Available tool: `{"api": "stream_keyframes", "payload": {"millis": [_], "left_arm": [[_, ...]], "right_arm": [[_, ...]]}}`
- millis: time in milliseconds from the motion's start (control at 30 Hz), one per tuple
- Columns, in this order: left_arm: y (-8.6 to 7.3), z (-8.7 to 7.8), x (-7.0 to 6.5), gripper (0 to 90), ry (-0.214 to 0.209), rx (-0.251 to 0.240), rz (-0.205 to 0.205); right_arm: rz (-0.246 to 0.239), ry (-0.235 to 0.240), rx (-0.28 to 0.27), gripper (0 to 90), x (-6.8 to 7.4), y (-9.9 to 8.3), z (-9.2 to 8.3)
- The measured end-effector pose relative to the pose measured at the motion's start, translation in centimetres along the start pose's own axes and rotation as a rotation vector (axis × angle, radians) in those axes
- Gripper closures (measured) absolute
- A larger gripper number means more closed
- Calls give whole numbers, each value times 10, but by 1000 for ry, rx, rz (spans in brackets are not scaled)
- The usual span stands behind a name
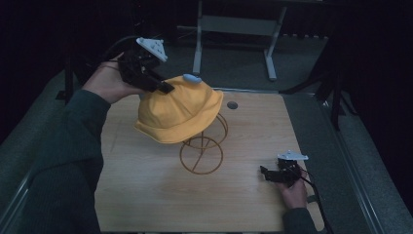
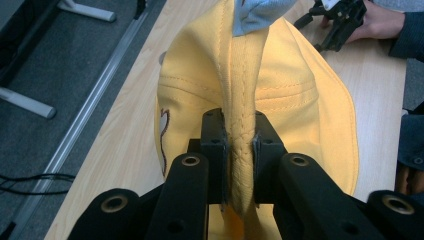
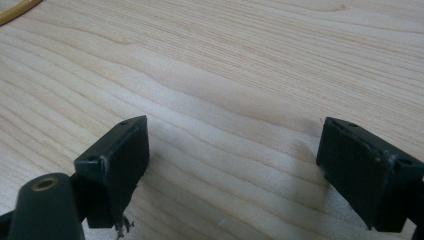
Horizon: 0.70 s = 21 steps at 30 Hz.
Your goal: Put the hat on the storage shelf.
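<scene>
Now left gripper (image 2: 239,150) jaws pinch the yellow hat (image 1: 180,109); right gripper (image 3: 232,170) jaws apart, seemingly tabletop-level.

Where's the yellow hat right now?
In the high view the yellow hat sits atop the wire stand at the table's middle, a fold of its crown pinched in the left gripper.

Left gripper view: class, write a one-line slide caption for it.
Left gripper jaws shut on a stitched fold of the yellow hat, above the wooden table.
</scene>
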State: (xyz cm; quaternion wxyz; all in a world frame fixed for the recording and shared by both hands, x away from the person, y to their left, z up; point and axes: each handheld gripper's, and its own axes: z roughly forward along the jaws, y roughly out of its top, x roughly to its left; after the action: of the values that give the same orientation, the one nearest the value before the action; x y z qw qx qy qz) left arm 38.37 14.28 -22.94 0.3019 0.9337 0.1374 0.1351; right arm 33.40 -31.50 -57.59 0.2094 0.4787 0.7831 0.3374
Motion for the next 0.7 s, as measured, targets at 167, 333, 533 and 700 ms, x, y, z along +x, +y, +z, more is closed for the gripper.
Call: {"api": "stream_keyframes", "payload": {"millis": [167, 333, 533, 700], "left_arm": [[11, 13, -2, 797, -6, 9, 16], [21, 31, -5, 791, -5, 9, 24], [32, 59, -10, 781, -7, 33, 40], [36, 85, -13, 764, -10, 46, 42]], "right_arm": [[0, 0, 0, 135, 0, 0, 0], [1, 0, 2, 135, 0, 0, 0], [-1, 0, 3, 135, 0, 0, 0], [-3, 0, 2, 135, 0, 0, 0]]}}
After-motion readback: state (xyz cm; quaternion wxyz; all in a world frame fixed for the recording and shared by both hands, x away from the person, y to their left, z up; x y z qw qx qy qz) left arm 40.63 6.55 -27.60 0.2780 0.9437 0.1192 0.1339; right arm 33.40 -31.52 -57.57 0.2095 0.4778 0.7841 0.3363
